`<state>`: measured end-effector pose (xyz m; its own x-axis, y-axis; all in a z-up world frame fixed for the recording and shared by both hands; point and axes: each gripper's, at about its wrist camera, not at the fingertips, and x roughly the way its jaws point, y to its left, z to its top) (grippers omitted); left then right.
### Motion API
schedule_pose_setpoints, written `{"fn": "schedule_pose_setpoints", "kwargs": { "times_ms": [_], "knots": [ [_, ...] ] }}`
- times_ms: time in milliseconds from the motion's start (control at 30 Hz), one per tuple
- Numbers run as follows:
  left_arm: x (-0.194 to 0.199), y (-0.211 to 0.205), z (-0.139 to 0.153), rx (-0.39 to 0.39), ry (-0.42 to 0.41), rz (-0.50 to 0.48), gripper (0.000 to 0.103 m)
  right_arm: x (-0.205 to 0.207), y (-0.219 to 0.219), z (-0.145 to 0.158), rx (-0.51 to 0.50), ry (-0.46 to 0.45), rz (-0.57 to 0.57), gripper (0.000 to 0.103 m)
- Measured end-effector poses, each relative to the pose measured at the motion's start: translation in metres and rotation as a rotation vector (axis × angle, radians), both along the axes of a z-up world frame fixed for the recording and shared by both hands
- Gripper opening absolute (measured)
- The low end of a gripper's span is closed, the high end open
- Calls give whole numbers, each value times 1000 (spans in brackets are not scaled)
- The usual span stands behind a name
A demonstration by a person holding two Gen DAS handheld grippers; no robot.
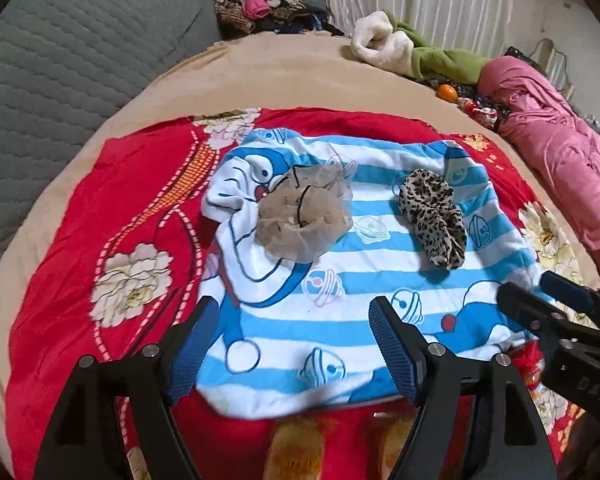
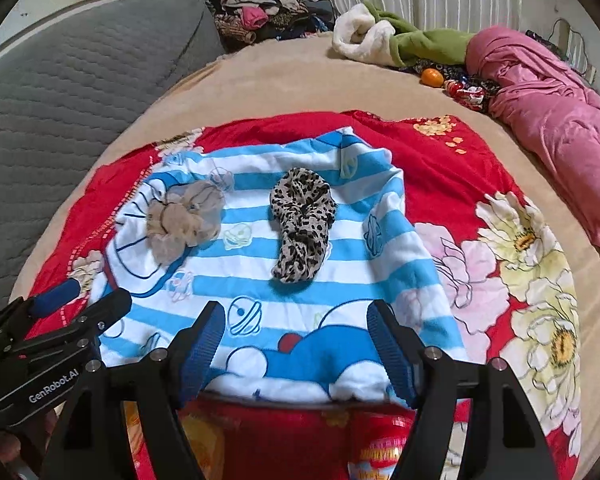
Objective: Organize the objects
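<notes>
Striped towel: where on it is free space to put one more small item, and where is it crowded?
On the striped towel, the stripes between the beige mesh bundle and the leopard-print cloth are bare, as is the near strip before the right gripper. The towel's left part is crowded by the beige bundle.

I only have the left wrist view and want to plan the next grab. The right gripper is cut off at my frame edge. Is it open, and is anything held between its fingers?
Observer: The right gripper is open and holds nothing. Only the striped towel shows below the gap.
Operator: Its body hides the towel's near right corner from me. How does that corner lie?
Observer: It rests on the red floral cloth, with nothing gripping it.
Operator: How does my own gripper look from outside?
Observer: The left gripper is open too. It holds nothing and sits by the towel's near left corner.
</notes>
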<state>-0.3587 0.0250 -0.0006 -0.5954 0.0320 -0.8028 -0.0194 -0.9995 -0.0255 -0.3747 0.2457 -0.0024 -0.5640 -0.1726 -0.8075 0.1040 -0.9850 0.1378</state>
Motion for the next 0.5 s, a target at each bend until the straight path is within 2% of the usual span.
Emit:
{"fn": "schedule_pose_setpoints", "kwargs": {
  "times_ms": [167, 500],
  "knots": [
    [22, -4, 10, 13, 10, -4, 78, 23, 3, 16, -9, 25, 3, 79],
    [61, -9, 32, -11, 42, -8, 78, 61, 4, 38, -2, 53, 9, 83]
  ]
}}
